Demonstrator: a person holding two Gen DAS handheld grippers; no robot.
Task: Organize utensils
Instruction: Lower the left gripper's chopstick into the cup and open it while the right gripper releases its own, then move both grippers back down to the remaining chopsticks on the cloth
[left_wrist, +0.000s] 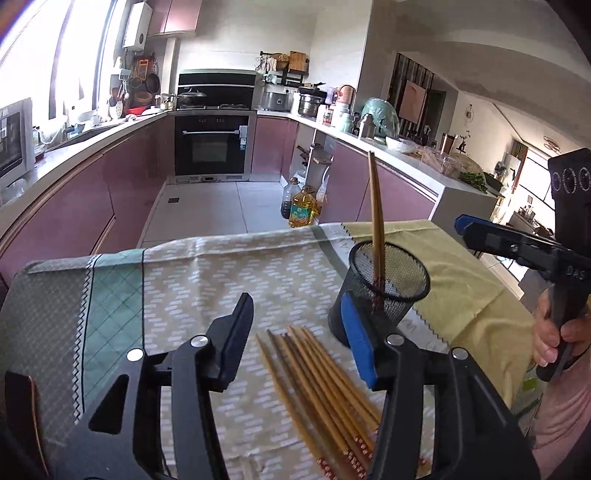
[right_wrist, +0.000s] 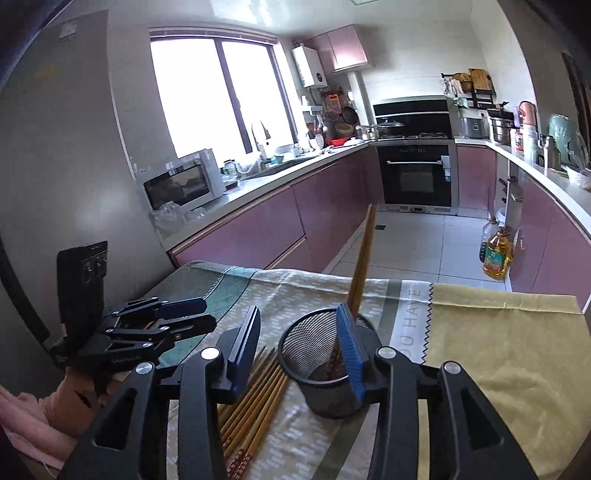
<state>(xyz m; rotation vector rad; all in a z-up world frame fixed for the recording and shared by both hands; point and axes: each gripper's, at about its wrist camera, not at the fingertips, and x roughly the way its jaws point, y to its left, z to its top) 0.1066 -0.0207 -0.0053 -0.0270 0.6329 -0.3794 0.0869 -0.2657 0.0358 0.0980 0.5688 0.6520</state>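
Nearest the left wrist camera, the left gripper (left_wrist: 297, 338) hangs with fingers spread and empty above a bundle of chopsticks (left_wrist: 317, 387) lying on the cloth (left_wrist: 207, 273), their printed ends cut off at 6 o'clock behind the gripper frame. At 1 o'clock stands a black mesh cup (left_wrist: 384, 288) holding upright chopsticks (left_wrist: 376, 218) whose lower ends blur behind the mesh. At 3 o'clock the right gripper (left_wrist: 465, 225) shows only partly; the right wrist view shows its fingers spread (right_wrist: 301, 349), one fingertip (right_wrist: 349, 350) overlapping the cup's rim.
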